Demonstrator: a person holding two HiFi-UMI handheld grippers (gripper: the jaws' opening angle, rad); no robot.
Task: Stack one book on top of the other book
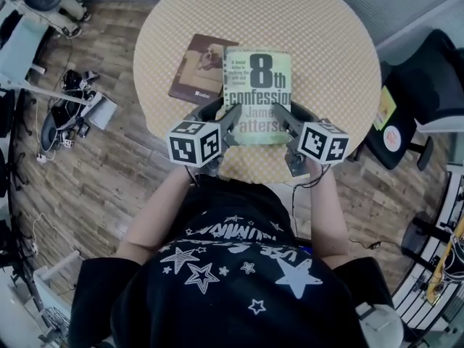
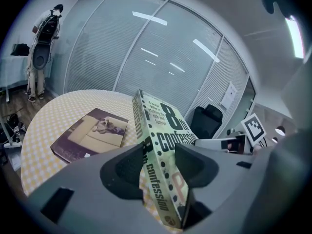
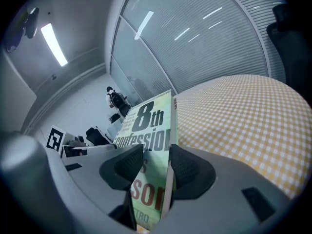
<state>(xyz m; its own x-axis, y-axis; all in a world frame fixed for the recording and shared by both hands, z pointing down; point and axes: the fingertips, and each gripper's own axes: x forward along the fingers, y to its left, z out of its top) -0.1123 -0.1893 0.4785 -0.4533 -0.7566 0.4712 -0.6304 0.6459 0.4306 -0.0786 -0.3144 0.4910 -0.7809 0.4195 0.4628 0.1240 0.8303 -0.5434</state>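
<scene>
A thick green book [image 1: 257, 93] with "8th confession" on its cover is held just above the round table [image 1: 326, 42]. My left gripper [image 1: 230, 119] is shut on the book's spine side [image 2: 155, 172]. My right gripper [image 1: 281, 119] is shut on its page-edge side [image 3: 158, 174]. A thin brown book [image 1: 196, 67] with a dog on a sofa on its cover lies flat on the table, up and left of the green book and partly under its left edge; it also shows as the brown book [image 2: 90, 133] in the left gripper view.
The table wears a yellow checked cloth [image 3: 243, 111]. A black office chair [image 1: 428, 85] stands to its right. Cables and gear [image 1: 69, 111] lie on the wooden floor at the left. Glass walls with blinds [image 2: 146, 48] stand behind the table.
</scene>
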